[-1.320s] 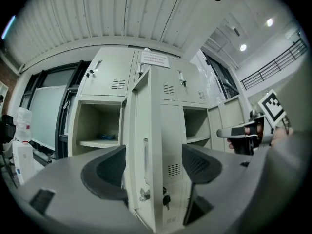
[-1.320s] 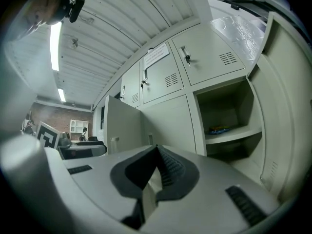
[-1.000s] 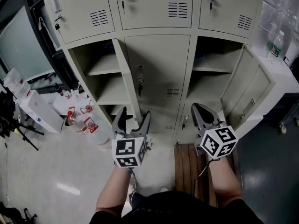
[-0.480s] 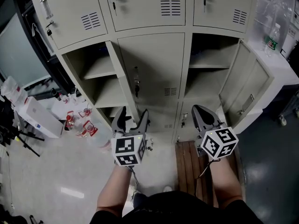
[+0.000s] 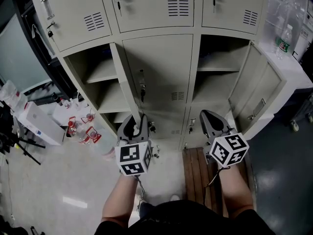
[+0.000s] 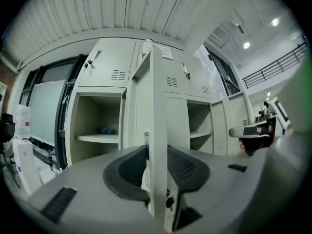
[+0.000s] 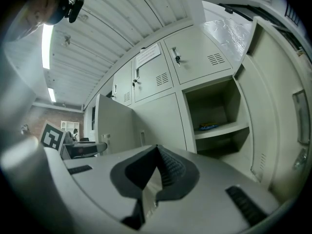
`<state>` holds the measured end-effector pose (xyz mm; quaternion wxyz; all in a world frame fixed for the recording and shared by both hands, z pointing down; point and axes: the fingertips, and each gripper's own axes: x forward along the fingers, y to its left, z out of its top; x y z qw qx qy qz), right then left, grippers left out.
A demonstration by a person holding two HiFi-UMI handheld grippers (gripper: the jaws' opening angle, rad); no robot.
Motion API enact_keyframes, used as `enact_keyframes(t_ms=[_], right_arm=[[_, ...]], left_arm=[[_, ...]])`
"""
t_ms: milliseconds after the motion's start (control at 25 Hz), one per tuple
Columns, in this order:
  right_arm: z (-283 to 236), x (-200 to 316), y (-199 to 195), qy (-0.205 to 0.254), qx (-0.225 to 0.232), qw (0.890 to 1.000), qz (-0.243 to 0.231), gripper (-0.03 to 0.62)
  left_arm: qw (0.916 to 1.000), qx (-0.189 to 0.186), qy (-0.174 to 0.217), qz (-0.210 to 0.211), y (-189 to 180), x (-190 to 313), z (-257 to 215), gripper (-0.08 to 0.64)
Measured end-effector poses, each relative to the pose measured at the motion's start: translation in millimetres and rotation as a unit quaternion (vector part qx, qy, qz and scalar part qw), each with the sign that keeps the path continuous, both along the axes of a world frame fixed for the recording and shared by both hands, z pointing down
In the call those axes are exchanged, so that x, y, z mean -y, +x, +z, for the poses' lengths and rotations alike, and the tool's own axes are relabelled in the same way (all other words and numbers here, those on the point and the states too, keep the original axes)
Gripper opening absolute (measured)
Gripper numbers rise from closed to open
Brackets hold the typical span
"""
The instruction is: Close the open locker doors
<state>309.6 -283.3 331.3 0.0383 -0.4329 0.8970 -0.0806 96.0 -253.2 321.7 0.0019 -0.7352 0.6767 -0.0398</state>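
Note:
The beige locker bank has two open doors in its middle row. The left open door (image 5: 125, 82) stands edge-on toward me, and my left gripper (image 5: 138, 119) has just been closing its jaws on that door's free edge. In the left gripper view the door edge (image 6: 157, 106) runs upright between the dark pads (image 6: 187, 167), which press on it. The right open door (image 5: 255, 89) is swung wide to the right. In front of the locker's base my right gripper (image 5: 208, 114) is shut and empty, as its own view (image 7: 157, 148) also shows.
Between the two open compartments is a closed middle door (image 5: 161, 72). Several bottles (image 5: 84, 125) and a white box (image 5: 36, 124) sit on the floor at the left. A wooden pallet (image 5: 195, 173) lies under my right arm. A water bottle (image 5: 284, 39) stands on the counter at the right.
The left gripper's jaws, wide apart around the door edge before, have closed onto it. The right gripper has stayed where it was.

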Motion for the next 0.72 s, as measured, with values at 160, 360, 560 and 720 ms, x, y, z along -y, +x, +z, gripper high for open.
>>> enact_keyframes(t_ms=[160, 360, 560, 720], right_arm=[[-0.1, -0.2, -5.9, 0.001, -0.003, 1.000, -0.006, 0.000], [-1.7, 0.2, -16.2, 0.001, -0.006, 1.000, -0.014, 0.000], [-3.4, 0.2, -31.5, 0.002, -0.009, 1.000, -0.026, 0.000], [-6.3, -0.6, -51.0, 0.003, -0.010, 0.999, -0.041, 0.000]], left_arm=[[1.0000, -0.004, 0.001, -0.003, -4.3, -2.9, 0.3, 0.117], [0.9999, -0.008, 0.004, -0.006, -13.1, -7.5, -0.6, 0.109], [0.9997, -0.006, 0.007, -0.021, -28.9, -14.2, -1.0, 0.097], [0.9994, -0.007, 0.004, -0.033, -47.2, -19.9, -2.3, 0.089]])
